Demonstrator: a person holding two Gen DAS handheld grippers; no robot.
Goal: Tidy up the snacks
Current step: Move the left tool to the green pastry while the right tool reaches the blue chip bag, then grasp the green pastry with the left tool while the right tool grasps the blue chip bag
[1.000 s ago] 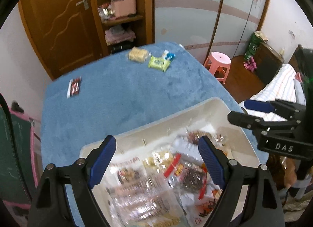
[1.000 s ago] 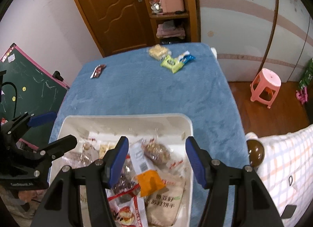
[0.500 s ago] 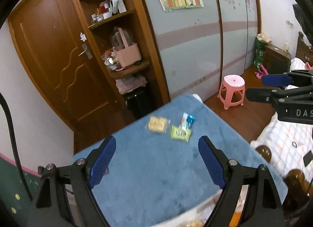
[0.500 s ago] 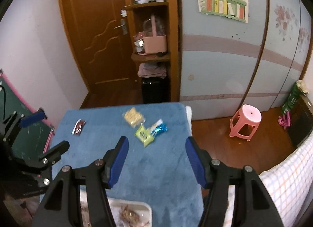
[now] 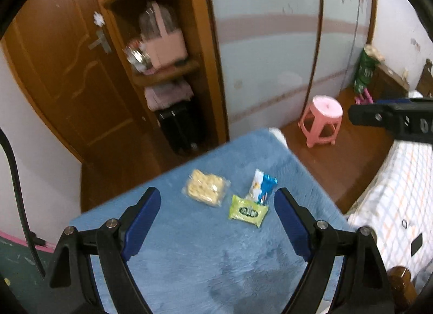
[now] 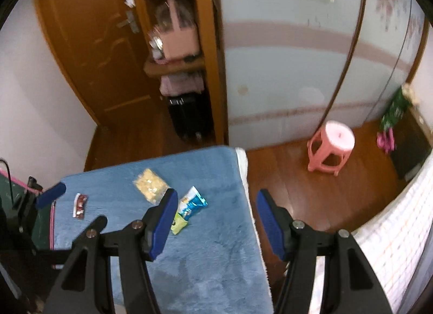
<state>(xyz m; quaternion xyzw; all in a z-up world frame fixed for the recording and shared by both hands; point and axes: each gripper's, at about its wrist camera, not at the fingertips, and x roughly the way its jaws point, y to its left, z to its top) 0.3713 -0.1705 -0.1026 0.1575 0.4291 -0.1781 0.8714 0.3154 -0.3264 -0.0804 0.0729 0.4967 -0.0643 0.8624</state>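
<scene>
Both grippers are swinging away from the white snack tray (now out of view) toward the table's far end. Left gripper [image 5: 216, 205] is hovering released above the blue cloth [image 5: 205, 259], framing the clear cracker pack [image 5: 205, 190], green packet [image 5: 247, 211] and blue-white packet [image 5: 262, 185]. Right gripper [image 6: 216, 209] is also hanging released, empty, over the cloth's right edge, a red packet [image 6: 79, 205] lying well left

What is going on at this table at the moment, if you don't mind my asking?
A person is tidying snacks with a claw in each hand. Both the left claw and the right claw are open and empty, above the blue tablecloth. Loose on the cloth lie a cracker pack, a green packet, a blue-white packet and a small red packet. None is touched yet.
</scene>
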